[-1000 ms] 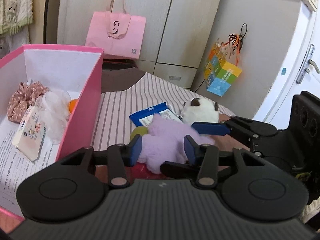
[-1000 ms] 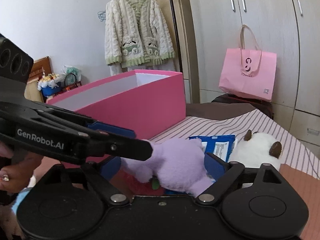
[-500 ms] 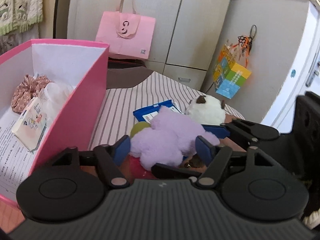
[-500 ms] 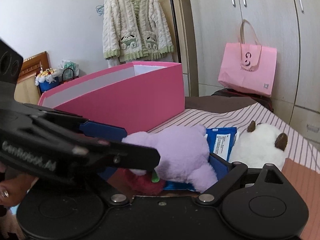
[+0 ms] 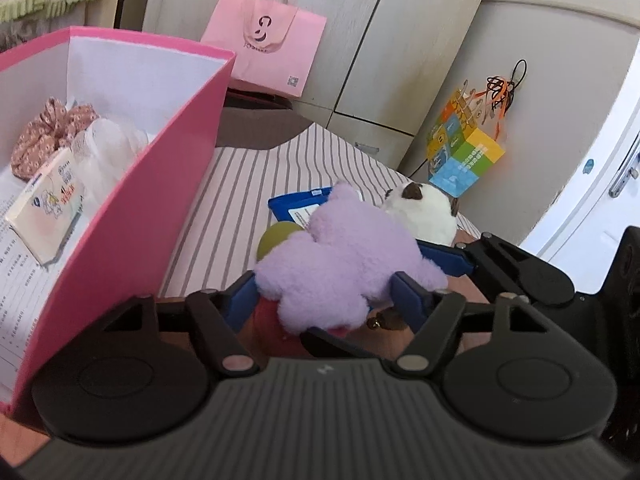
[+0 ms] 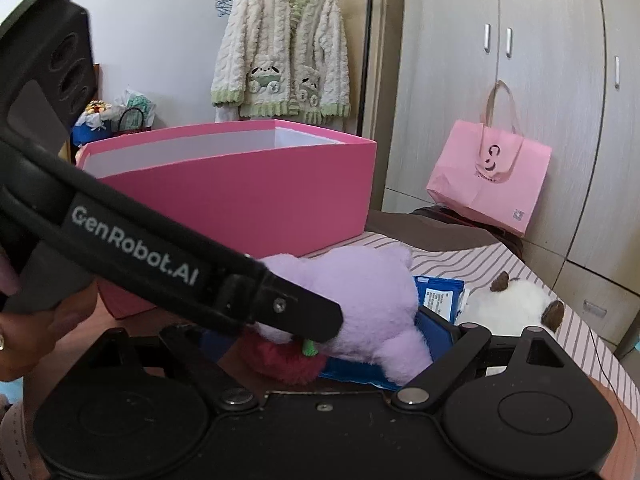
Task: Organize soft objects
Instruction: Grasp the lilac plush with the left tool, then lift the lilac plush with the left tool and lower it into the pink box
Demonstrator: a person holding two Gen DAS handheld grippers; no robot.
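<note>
Left wrist view: the left tool [image 5: 324, 288] has its blue pads apart, one on each side of the purple plush toy [image 5: 344, 264] at frame centre; whether they press the pile cannot be told. The toy lies on the striped bed cover [image 5: 248, 184], over a red plush piece [image 5: 272, 320] and a green ball [image 5: 276, 240], just in front of a blue packet [image 5: 296, 208] and a white plush cat [image 5: 424, 212]. Its long axis runs from lower left to upper right of the frame, a rounded lobe pointing up toward the packet. At left, the pink box [image 5: 160, 200] already contains a floral scrunchie [image 5: 44, 132], a white puff [image 5: 104, 148] and a tissue pack [image 5: 48, 208]. The right tool's finger [image 5: 444, 258] enters from the right and touches the toy.

Right wrist view: the right tool [image 6: 328, 336] is spread around the same purple plush toy [image 6: 360, 300], lower centre; the far pad is hidden behind the left tool's arm [image 6: 160, 256], so contact cannot be told. The pink box [image 6: 248, 200] stands directly behind.

Handling, as judged: light, soft and compressible, not fragile; fur may slide, so take hold across the thick middle body, not a limb.
</note>
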